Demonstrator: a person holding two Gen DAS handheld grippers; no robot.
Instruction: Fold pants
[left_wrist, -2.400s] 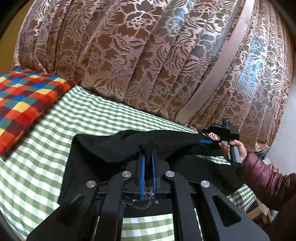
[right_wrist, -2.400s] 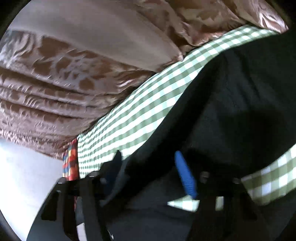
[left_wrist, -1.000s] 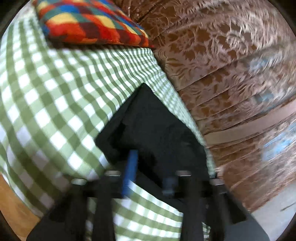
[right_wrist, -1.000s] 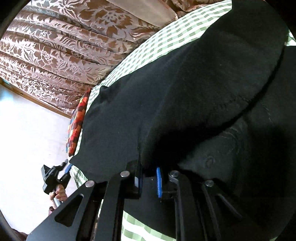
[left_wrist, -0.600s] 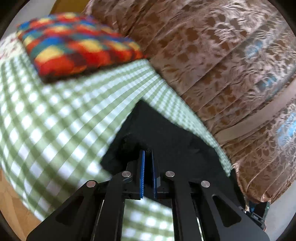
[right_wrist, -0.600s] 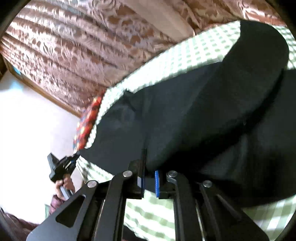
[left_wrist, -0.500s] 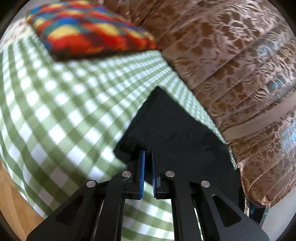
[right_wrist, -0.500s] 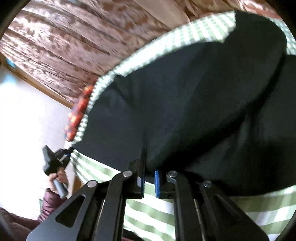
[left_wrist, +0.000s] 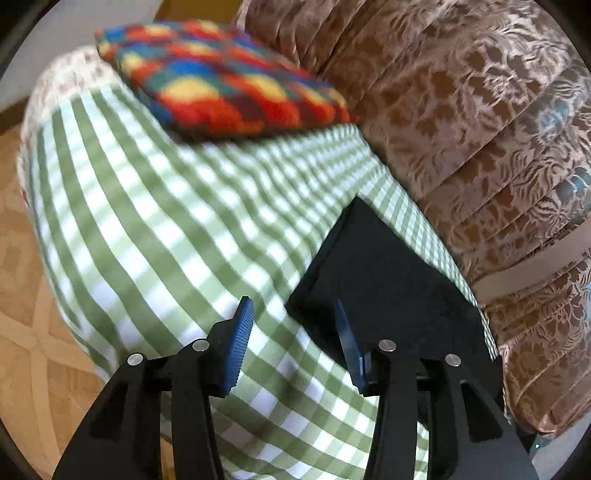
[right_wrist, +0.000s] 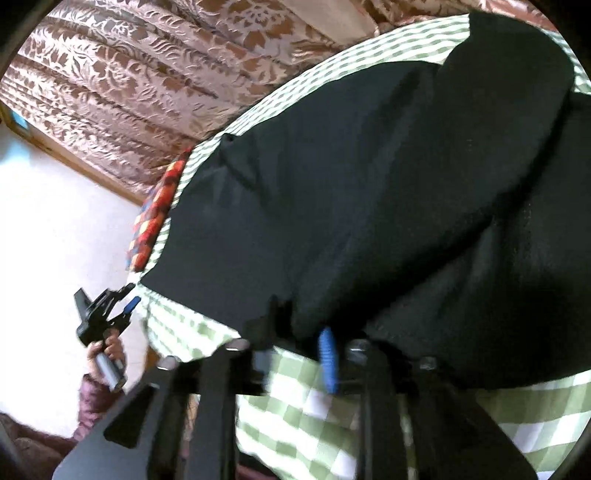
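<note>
Left wrist view: left gripper (left_wrist: 291, 325) jaws wide, over checked bed (left_wrist: 155, 229).
Right gripper (right_wrist: 299, 332): jaws parted at black pants (right_wrist: 369, 184).
Far: patterned curtain (left_wrist: 461, 110), plaid cushion (left_wrist: 229, 99).

Soft daylight, motion blur, fisheye bending edges, blown-out white wall (right_wrist: 55, 229)

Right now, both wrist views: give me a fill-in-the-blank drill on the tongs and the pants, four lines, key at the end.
1. The left tongs are ____, with nothing between the blue pads.
2. The pants are ____ in colour.
3. The pants lie on a green-and-white ____ cover.
4. At the far end of the cover lies a multicoloured plaid ____.

Missing words: open; black; checked; cushion
</note>
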